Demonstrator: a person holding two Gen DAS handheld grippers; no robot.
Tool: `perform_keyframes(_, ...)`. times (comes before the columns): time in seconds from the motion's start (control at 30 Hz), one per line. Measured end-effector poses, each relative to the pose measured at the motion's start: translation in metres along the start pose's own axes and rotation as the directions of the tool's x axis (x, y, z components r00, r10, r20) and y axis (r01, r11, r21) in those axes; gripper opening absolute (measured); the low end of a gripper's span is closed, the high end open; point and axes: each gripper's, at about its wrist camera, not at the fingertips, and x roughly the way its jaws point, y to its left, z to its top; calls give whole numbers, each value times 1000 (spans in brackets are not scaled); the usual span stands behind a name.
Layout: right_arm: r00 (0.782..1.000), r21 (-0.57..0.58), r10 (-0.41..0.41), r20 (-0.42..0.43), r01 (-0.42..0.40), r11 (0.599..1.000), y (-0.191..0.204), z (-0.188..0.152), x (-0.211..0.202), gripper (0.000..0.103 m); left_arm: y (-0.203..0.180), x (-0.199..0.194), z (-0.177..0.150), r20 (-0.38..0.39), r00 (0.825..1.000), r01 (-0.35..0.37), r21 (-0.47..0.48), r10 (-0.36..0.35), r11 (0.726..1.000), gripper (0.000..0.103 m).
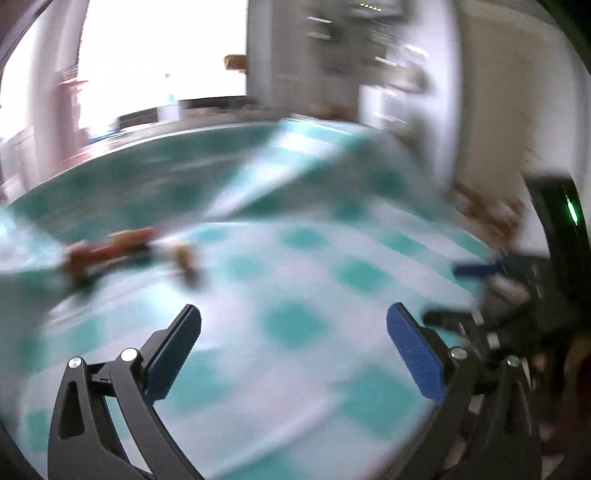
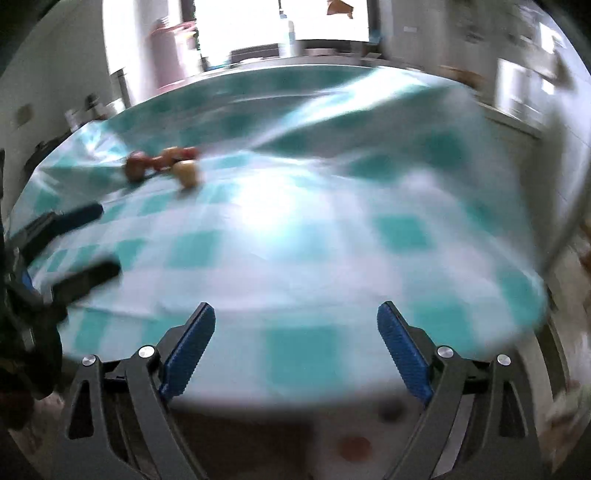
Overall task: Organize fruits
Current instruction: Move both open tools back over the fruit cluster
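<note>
Both views are blurred by motion. A small group of fruits lies on a teal and white checked tablecloth (image 2: pixel 295 236): reddish ones (image 2: pixel 162 160) and a pale yellow one (image 2: pixel 185 172). In the left wrist view they are a red smear (image 1: pixel 110 251) with a brownish one (image 1: pixel 184 258), far left. My left gripper (image 1: pixel 293 317) is open and empty above the cloth (image 1: pixel 288 288). My right gripper (image 2: pixel 295 314) is open and empty over the table's near edge. The left gripper also shows in the right wrist view (image 2: pixel 74 243) at the left; the right gripper shows at the left wrist view's right edge (image 1: pixel 476 291).
The cloth has a raised fold (image 2: pixel 351 107) across the far half of the table. A bright window (image 2: pixel 280 22) and a pink container (image 2: pixel 170 51) stand behind. The floor (image 2: pixel 354 443) shows below the near table edge.
</note>
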Motion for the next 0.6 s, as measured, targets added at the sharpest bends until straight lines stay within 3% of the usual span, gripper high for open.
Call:
perform_keyframes(0.07, 999, -14, 41, -24, -42, 999, 35, 25, 28, 87, 55, -7, -1, -3, 991, -130, -118, 130, 984, 101)
perform_keyframes(0.2, 997, -25, 60, -51, -61, 998, 79, 63, 79, 87, 152, -25, -15, -70, 960, -280, -344, 273, 897, 101)
perform_keyframes(0.3, 997, -18, 56, -46, -57, 998, 100, 95, 113, 87, 198, -33, -31, -110, 946, -323, -442, 307, 837, 101)
perform_keyframes(0.37, 998, -18, 38, -42, -39, 999, 111, 109, 131, 87, 211, -41, -43, -126, 940, -337, -470, 316, 816, 101)
perform_keyframes(0.43, 998, -13, 36, -43, -37, 999, 121, 126, 147, 86, 222, -44, -52, -137, 946, -320, -519, 293, 793, 101)
perform_keyframes(0.5, 998, -4, 28, -54, -28, 1000, 128, 137, 161, 86, 228, -46, -54, -128, 948, -313, -539, 291, 782, 101)
perform_keyframes(0.6, 996, 15, 19, -85, -18, 1000, 135, 146, 182, 78, 228, -46, -55, -127, 950, -308, -533, 285, 788, 101)
